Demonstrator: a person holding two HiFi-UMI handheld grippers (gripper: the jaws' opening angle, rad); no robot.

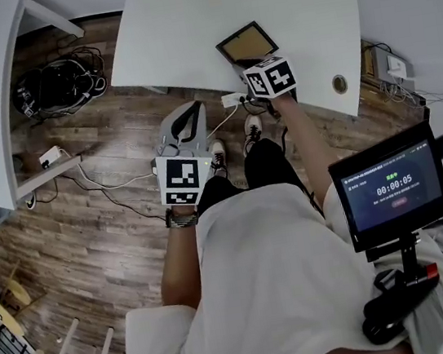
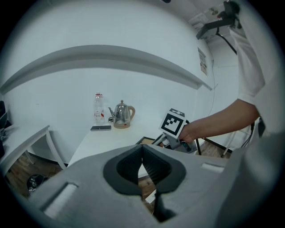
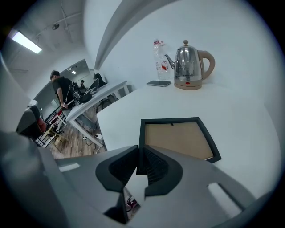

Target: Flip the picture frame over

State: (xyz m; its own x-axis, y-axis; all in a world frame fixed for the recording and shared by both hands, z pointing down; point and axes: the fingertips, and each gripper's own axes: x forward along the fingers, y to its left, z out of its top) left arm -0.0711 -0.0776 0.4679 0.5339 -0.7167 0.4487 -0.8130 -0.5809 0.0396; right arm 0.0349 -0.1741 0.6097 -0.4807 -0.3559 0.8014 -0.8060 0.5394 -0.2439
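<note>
Brown back up, the picture frame (image 3: 178, 140) is lying flat near the table (image 3: 222, 111) edge. The right gripper (image 3: 140, 165) is pinching its near corner, with the frame stretching away ahead. The left gripper (image 2: 142, 156) is hanging off the table, jaws together on nothing, farther away.

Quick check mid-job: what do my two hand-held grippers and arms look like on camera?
The left hand-held gripper and right hand-held gripper are grey with dark ribbed pads; each carries a white cube with black square markers. White short sleeves; a dark band on the left wrist.
</note>
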